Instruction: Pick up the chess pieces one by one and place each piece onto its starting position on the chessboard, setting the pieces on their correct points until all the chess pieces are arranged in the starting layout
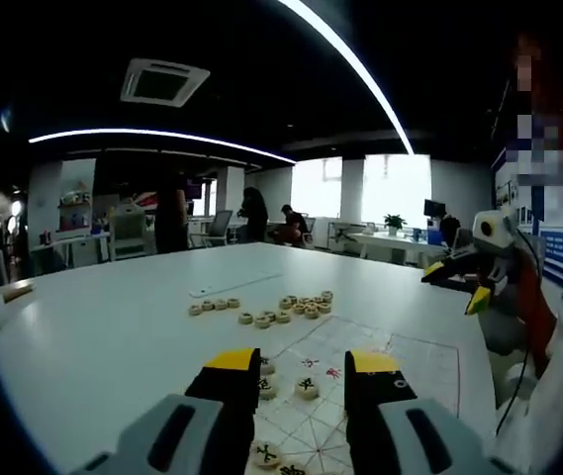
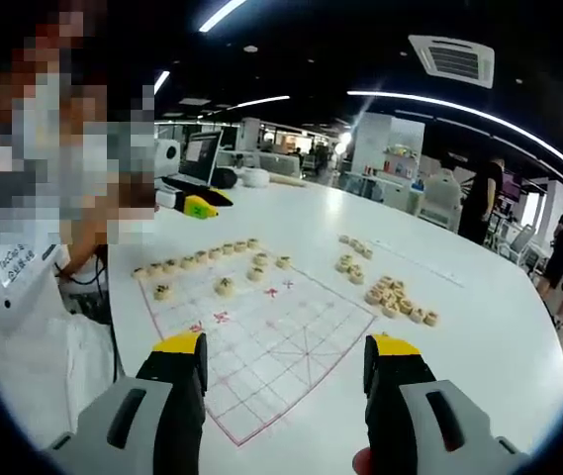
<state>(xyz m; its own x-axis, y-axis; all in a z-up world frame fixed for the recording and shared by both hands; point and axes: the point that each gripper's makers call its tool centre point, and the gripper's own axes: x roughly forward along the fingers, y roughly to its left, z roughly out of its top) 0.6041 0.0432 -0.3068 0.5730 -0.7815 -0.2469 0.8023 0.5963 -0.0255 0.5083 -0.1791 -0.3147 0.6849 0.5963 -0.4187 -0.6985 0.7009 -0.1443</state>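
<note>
Both grippers, left gripper (image 1: 302, 374) and right gripper (image 2: 286, 358), hover wide open and empty over the chessboard (image 2: 281, 341); loose pieces (image 2: 395, 297) lie bunched beside it, so a grab risks nudging neighbours.

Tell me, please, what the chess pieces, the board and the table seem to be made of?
Pieces: probably pale wood, matte; tan discs with dark or red marks. Board: apparently a thin white sheet printed with red lines, lying flat; paper, cloth or plastic, I cannot tell. Table: smooth white top, slight sheen, likely laminate.
</note>
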